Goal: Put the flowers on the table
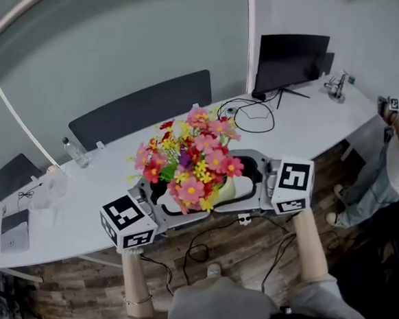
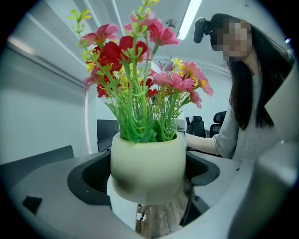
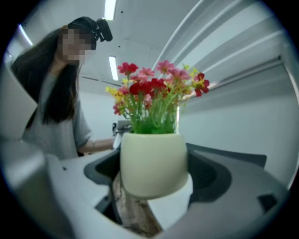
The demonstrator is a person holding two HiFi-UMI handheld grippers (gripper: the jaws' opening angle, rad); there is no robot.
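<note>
Grippers come nearest: our left gripper [image 2: 148,186] and right gripper [image 3: 154,179] face each other, and each clamps the rounded cream pot [image 1: 224,190] between its jaws. The flowers [image 1: 189,159] stand upright in the pot. We carry it in the air over the near edge of the white worktop [image 1: 67,221], with the wooden floor [image 1: 213,250] showing beneath it.

We judge the grip to be the weak point. The pot wall is smooth and curved, so if our hands drift apart or one gripper eases, the pot could tilt or slip. Set down too close to this edge, it could tip off onto the floor.

Farther back stand a small bottle [image 1: 75,153] and a dark monitor [image 1: 291,60].

We can read no brand or lettering; the marker cubes [image 1: 294,179] carry only black-and-white square patterns.
</note>
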